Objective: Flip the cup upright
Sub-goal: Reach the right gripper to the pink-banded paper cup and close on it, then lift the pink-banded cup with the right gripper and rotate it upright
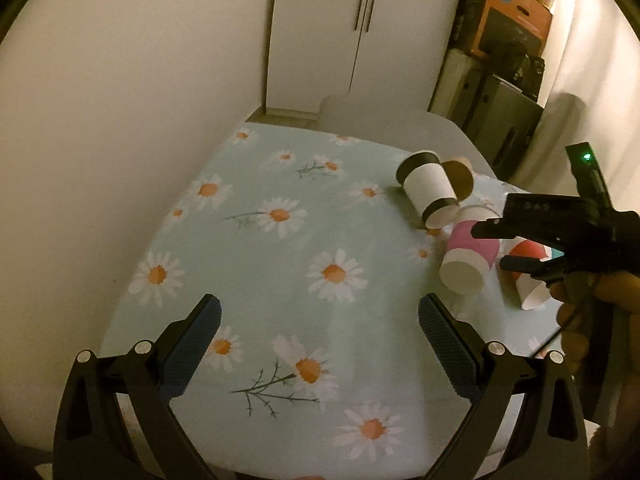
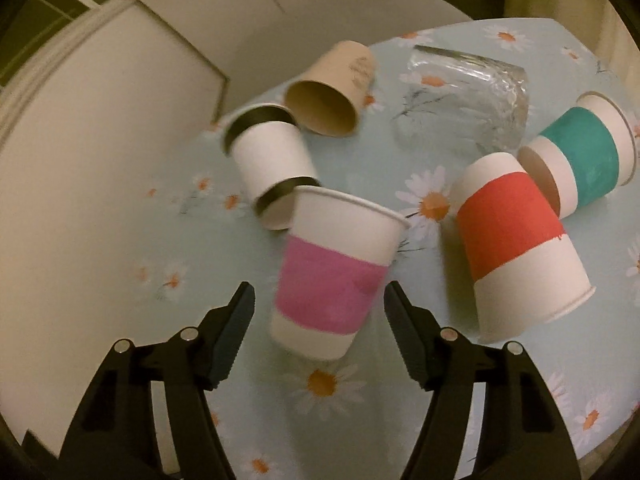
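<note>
A white paper cup with a pink band (image 2: 332, 276) lies on its side on the daisy-print tablecloth (image 2: 352, 164); it also shows in the left wrist view (image 1: 468, 260). My right gripper (image 2: 320, 304) is open, its fingers on either side of the pink cup's base end without touching it; it also shows from the side in the left wrist view (image 1: 490, 246). My left gripper (image 1: 320, 320) is open and empty above the cloth's near middle, well left of the cups.
Around the pink cup lie a black-banded cup (image 2: 272, 160), a brown cup (image 2: 332, 92), a red-banded cup (image 2: 516, 248), a teal-banded cup (image 2: 580, 156) and a clear glass (image 2: 464, 100). A wall (image 1: 120, 120) borders the table's left. Boxes (image 1: 508, 20) stand behind.
</note>
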Action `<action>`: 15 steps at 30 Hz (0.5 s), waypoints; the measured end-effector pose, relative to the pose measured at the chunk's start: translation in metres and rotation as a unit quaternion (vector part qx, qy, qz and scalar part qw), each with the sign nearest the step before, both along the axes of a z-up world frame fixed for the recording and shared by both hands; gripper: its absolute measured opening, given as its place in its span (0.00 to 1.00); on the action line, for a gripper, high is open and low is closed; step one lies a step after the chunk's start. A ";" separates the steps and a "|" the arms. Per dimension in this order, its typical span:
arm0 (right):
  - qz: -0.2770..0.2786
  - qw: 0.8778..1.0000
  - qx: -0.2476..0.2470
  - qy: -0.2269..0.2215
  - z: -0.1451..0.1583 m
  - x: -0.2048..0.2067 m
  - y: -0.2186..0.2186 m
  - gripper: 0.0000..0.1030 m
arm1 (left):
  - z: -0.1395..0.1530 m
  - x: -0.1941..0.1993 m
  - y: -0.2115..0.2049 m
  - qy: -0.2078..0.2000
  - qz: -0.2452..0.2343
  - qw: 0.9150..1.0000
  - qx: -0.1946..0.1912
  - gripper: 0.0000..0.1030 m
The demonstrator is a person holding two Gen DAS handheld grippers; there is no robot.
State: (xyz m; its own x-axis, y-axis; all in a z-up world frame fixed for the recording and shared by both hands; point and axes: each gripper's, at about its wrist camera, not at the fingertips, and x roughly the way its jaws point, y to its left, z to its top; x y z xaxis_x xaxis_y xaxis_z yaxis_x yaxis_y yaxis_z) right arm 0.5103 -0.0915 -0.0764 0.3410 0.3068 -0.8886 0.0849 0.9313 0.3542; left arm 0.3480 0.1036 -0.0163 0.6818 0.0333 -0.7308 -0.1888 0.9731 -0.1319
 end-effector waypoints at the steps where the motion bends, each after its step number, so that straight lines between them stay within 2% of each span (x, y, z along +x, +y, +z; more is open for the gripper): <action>1: -0.005 1.000 -0.006 0.002 -0.002 0.001 0.001 0.65 | 0.000 0.000 0.002 -0.001 0.002 1.000 -0.001 0.94; 5: -0.017 1.000 -0.017 0.003 -0.006 0.011 0.003 0.65 | -0.002 0.004 0.006 0.000 0.019 1.000 -0.003 0.94; 8: -0.024 1.000 -0.019 0.005 -0.008 0.013 0.002 0.65 | -0.002 0.006 0.008 0.000 0.019 1.000 -0.019 0.94; 15: -0.030 0.999 -0.012 0.022 -0.023 0.025 0.000 0.65 | -0.007 0.009 0.007 0.009 0.019 1.000 -0.020 0.94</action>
